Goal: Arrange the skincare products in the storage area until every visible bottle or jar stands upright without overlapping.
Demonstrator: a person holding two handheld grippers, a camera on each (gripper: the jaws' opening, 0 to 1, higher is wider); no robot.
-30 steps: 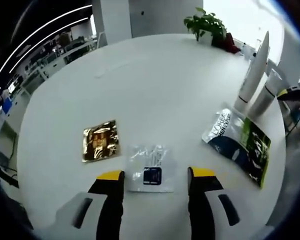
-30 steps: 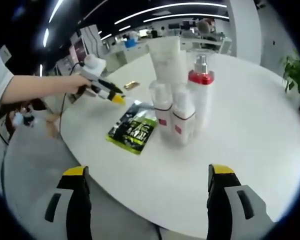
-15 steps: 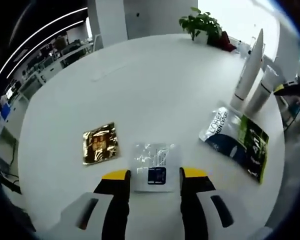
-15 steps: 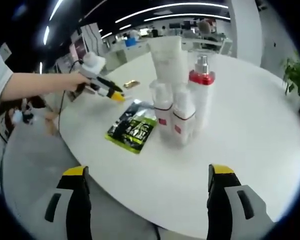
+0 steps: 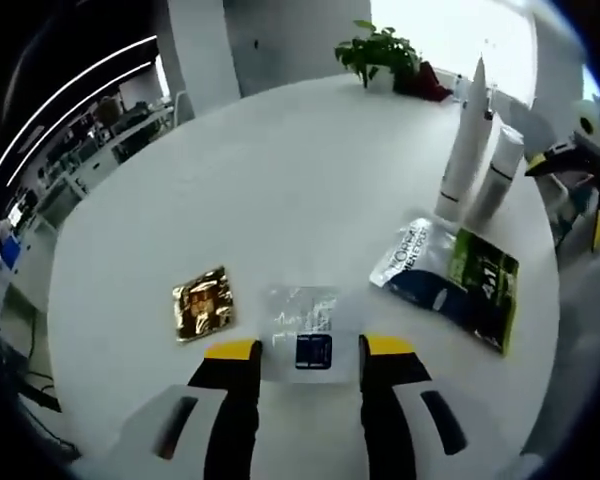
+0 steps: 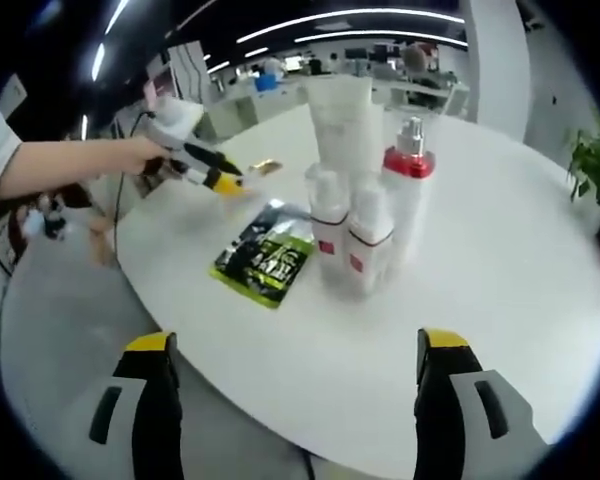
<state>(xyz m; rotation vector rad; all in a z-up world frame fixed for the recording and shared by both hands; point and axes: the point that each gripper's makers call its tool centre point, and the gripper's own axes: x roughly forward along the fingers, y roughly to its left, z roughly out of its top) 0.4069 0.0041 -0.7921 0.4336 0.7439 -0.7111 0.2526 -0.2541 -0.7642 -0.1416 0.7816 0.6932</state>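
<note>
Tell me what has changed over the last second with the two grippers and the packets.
The left gripper narrowed its jaws around the clear sachet, which now sits between them; from the right gripper view it seems lifted off the table. The right gripper stayed open, short of the bottles. The gold sachet and green packet stayed put.
</note>
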